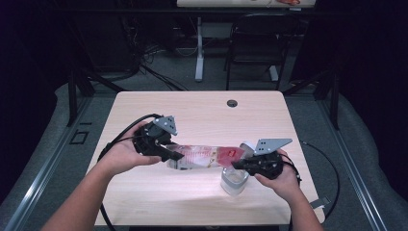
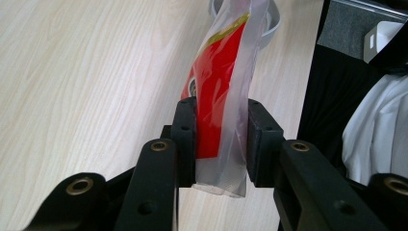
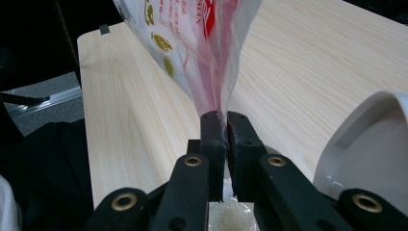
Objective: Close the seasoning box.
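we hold the red-printed plastic pouch (image 1: 207, 156) stretched above the surface (image 1: 202, 115), left gripper (image 1: 166, 153) clamping one end, right gripper (image 1: 240, 165) pinching the other over the clear container (image 1: 234, 182), so the grasp looks done and emptying remains.

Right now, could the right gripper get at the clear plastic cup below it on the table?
Probably not yet. The right gripper hangs just above the clear plastic cup, so the way looks free, but its jaws are shut on one end of the red-printed plastic bag, whose other end the left gripper pinches.
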